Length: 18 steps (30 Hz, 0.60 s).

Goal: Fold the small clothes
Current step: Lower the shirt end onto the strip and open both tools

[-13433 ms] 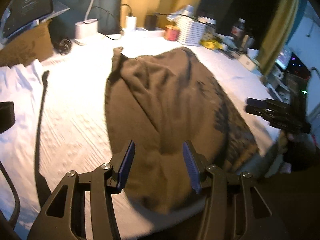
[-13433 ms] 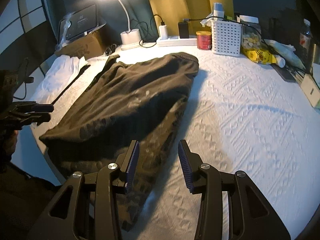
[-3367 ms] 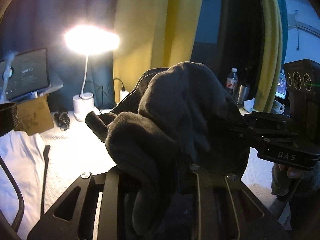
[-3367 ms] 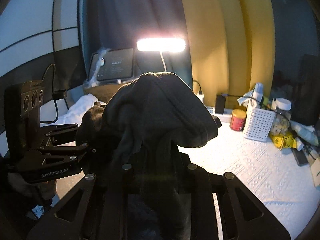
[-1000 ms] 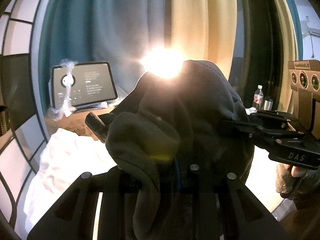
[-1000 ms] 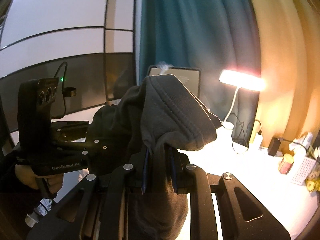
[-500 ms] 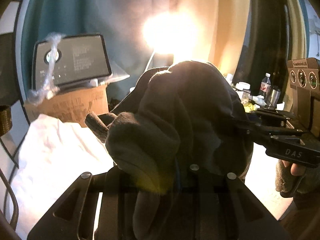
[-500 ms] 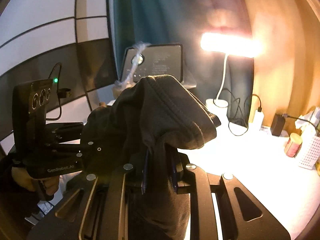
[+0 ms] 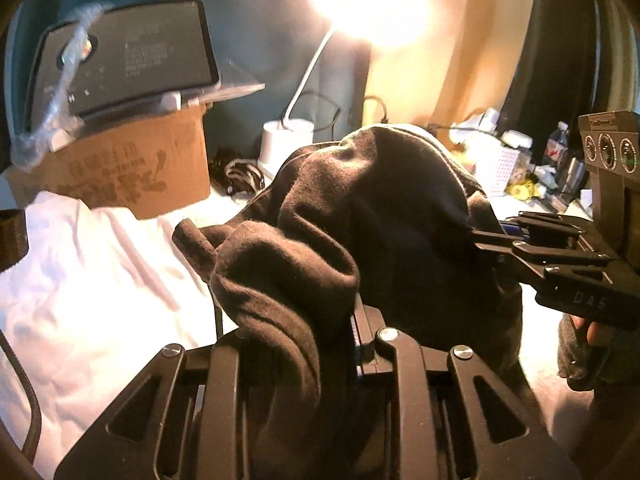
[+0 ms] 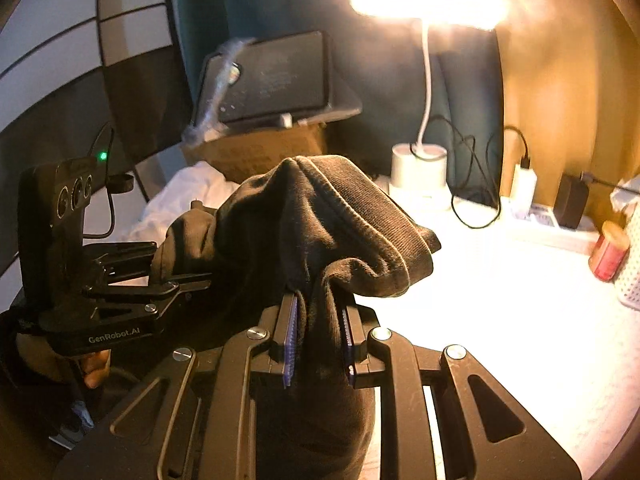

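The dark brown garment [image 10: 320, 224] hangs bunched in the air above the white bedspread [image 10: 500, 300], gathered into thick folds between the two tools. The right gripper [image 10: 318, 340] has its blue-padded jaws nearly together, pinching a hemmed fold of the cloth that spills over and hides the tips. The left gripper [image 9: 320, 320] is pinched on another wad of the same garment [image 9: 360, 220], its pads buried under the fabric. Each gripper shows in the other's view, held by a hand [image 9: 592, 340] close alongside. Behind stand a lit desk lamp [image 10: 420, 164], a cardboard box [image 9: 132, 172] with a dark tablet [image 9: 120, 56] propped on it, and a white cloth [image 9: 80, 280].
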Motion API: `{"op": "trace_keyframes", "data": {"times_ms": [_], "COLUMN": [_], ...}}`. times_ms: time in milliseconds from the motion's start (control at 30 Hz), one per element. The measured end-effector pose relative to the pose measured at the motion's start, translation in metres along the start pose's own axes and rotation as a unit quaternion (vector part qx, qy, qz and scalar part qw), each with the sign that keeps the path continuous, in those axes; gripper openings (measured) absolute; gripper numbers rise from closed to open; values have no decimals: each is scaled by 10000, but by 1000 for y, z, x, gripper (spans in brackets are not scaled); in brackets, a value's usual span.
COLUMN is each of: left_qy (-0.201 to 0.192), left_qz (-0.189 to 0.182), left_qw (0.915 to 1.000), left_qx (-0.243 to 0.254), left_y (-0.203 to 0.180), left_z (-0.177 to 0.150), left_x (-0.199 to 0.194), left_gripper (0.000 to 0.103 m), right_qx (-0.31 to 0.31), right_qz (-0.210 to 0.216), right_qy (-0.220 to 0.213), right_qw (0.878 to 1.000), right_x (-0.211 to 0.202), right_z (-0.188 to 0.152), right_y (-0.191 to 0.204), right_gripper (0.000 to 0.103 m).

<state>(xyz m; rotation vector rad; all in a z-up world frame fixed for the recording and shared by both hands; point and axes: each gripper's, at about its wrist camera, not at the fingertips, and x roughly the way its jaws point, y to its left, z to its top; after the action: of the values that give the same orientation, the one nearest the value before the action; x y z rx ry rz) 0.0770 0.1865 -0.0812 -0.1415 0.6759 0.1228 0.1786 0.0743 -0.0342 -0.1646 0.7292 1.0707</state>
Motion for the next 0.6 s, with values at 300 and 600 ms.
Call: {"op": "trace_keyframes", "data": {"times_ms": [300,600], "left_qy": [451,685], "left_qz": [75,121], "left_qw": [9989,9968], "left_qx": [-111,-395], "left_y": [9,25], "left_z": [-3,-2], "left_x": [37,53], "left_gripper": [23,23], "right_qx": [367,668], "right_qz": [81,189], "right_qy": [368,1008], "right_qw": [9986,9925], "right_x": [40,70], "right_z": [-11,-24], "right_y": [-32,-51], "right_gripper": [20,20]}}
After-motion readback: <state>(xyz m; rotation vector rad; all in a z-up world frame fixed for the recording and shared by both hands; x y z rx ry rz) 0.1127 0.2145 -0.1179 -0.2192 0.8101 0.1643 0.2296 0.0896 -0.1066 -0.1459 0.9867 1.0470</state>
